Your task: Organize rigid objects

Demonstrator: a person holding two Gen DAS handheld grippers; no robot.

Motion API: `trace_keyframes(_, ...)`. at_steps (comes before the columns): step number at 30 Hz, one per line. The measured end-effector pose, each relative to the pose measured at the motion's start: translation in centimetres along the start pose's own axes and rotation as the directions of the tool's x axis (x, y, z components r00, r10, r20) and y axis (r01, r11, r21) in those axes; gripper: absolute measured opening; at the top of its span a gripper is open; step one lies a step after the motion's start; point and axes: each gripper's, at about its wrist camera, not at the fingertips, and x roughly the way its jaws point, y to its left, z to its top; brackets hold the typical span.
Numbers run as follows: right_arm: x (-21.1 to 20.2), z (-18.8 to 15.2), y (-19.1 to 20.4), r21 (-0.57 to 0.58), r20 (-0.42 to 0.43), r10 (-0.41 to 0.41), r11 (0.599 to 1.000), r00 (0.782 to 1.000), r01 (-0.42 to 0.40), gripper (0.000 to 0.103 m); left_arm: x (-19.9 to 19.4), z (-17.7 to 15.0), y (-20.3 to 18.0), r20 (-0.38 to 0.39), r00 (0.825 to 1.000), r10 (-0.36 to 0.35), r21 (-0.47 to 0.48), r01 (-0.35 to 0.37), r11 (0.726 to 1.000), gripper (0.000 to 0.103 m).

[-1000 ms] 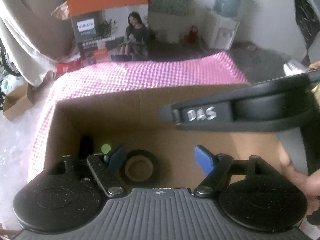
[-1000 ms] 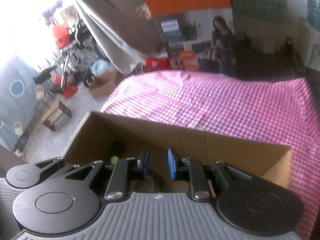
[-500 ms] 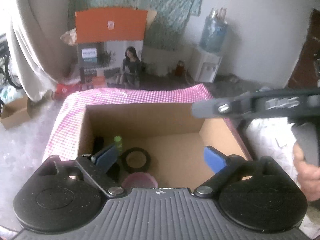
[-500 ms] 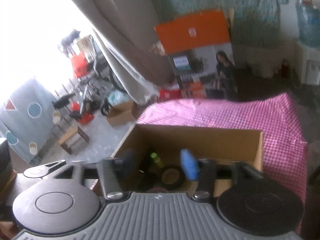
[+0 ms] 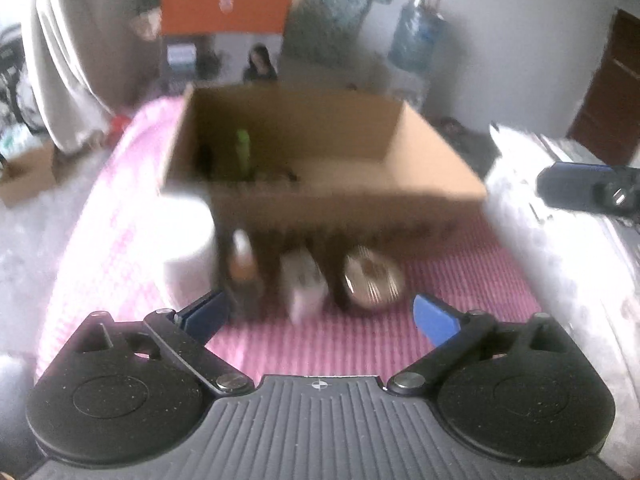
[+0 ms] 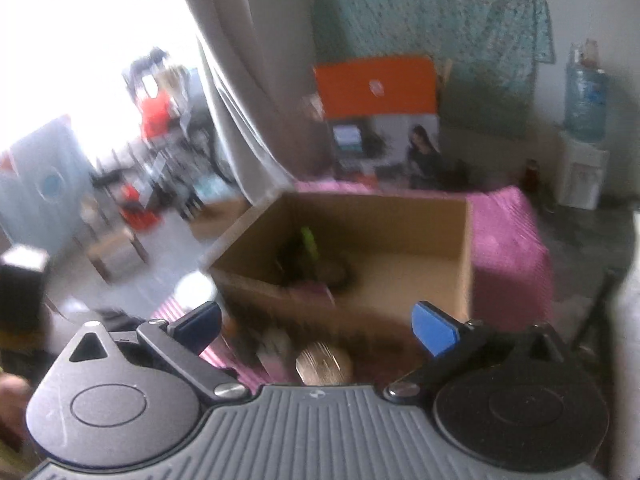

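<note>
Nearest to us, the left gripper (image 5: 316,318) has its jaws spread wide and opening, nothing between them; the right gripper (image 6: 316,326) likewise, jaws opening and empty. Both views are motion-blurred.

Just beyond the left gripper, on the pink checked cloth (image 5: 460,280), we see loose items lined along the near wall of the cardboard box (image 5: 348,200): a white cylinder (image 5: 188,236) at the box's left corner, a small bottle (image 5: 242,256), a pale boxy item (image 5: 306,280), and a round metallic tin (image 5: 374,276), though it may be a lid, as the blur hides detail. Inside the box, at its left end, a green-capped bottle (image 5: 243,152) stands among dark items; the right half of the floor is bare.

Risks, as we judge them:
- The loose items sit close together and touch or nearly touch the box wall; a wide-spread finger coming in could knock a neighbour over or roll the tin off
- The white cylinder stands near the cloth's left edge and could be pushed over it
- The two grippers work close; the right one shows at the left view's right margin, so crossing paths could collide

Open room: box's right half, and cloth to the right of the tin
</note>
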Motion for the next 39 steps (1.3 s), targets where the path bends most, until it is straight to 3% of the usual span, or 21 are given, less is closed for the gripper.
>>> trace_keyframes(2,0.1,-1.6,0.9,-0.02,-0.028,-0.034,0.999,0.999,0.033,0.103,0.7,-0.9,0.1,-0.003,1.0,-0.012,-0.003,0.012,1.0,0.1)
trace_keyframes(6,-0.9,-4.4,2.6,-0.012,-0.006,-0.042,0.999,0.999,0.041,0.103,1.2,-2.4,0.7,-0.008,1.0,-0.01,-0.021,0.01,1.0,0.103)
trace_keyframes(11,-0.6,-5.7,3.7,-0.076,-0.029,-0.157,0.985,0.987,0.155,0.103,1.2,-2.6,1.7,0.001,0.999,-0.053,-0.062,0.053,0.997,0.103)
trace_keyframes(13,-0.2,-5.8,3.8,-0.099,-0.055,-0.162,0.983,0.985,0.156,0.103,0.8,-3.0,2.2,0.02,0.998,-0.059,-0.08,0.06,0.995,0.103)
trace_keyframes(16,0.1,-6.2,3.2,-0.079,-0.045,-0.103,0.992,0.994,0.099,0.103,0.8,-3.1,1.8,0.061,0.997,-0.057,-0.033,0.059,0.998,0.103)
trace_keyframes(19,1.2,-6.1,1.2,0.041,-0.056,-0.007,0.999,0.998,0.01,0.103,1.5,-3.6,0.5,0.071,0.997,-0.043,0.049,0.04,0.998,0.103)
trace_keyframes(22,2.3,-6.0,-0.4,0.131,-0.044,0.005,0.991,0.999,0.001,0.103,2.5,-3.9,-0.9,0.061,0.997,-0.041,0.124,0.034,0.992,0.103)
trace_keyframes(27,4.5,-6.1,-2.5,0.252,-0.055,0.052,0.967,0.997,-0.036,0.103,4.1,-3.9,-2.6,0.066,0.997,-0.026,0.218,0.011,0.976,0.102)
trace_keyframes(32,7.2,-6.2,-4.3,0.368,-0.077,0.141,0.924,0.987,-0.103,0.101,5.8,-3.5,-3.5,0.04,0.997,-0.059,0.268,0.046,0.962,0.096)
trace_keyframes(35,8.4,-6.3,-5.4,0.422,-0.067,0.177,0.897,0.982,-0.133,0.097,6.7,-3.4,-4.2,0.032,0.998,-0.059,0.316,0.046,0.948,0.09)
trace_keyframes(39,10.4,-6.5,-6.7,0.492,-0.085,0.213,0.858,0.973,-0.145,0.078,8.0,-3.3,-4.8,-0.003,0.998,-0.067,0.355,0.064,0.933,0.079)
